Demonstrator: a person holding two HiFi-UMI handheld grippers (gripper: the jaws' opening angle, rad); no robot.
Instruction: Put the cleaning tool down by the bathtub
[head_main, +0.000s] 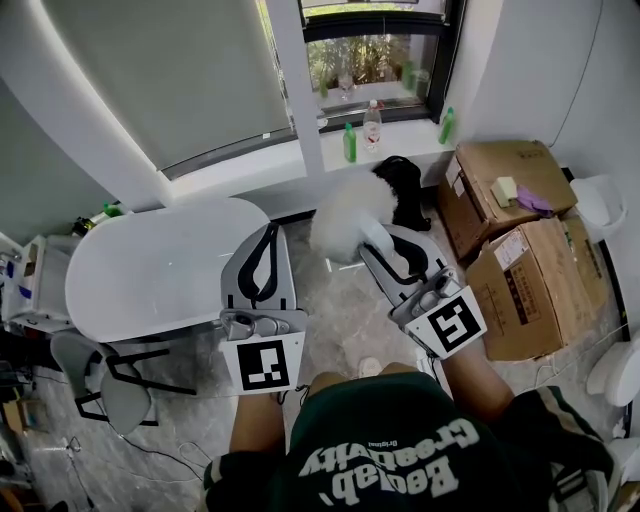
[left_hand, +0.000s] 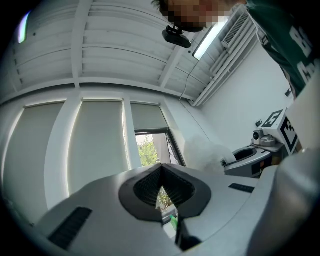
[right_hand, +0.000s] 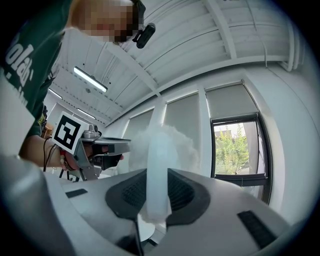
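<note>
Closest in, the person's dark green shirt fills the bottom edge of the head view; just ahead, the left gripper has its jaws closed together on nothing, its tips over the rim of the white bathtub; the right gripper is clamped on the pale handle of the cleaning tool, a fluffy white duster held above the marble floor, just right of the tub's end; cardboard boxes stand at the right.
</note>
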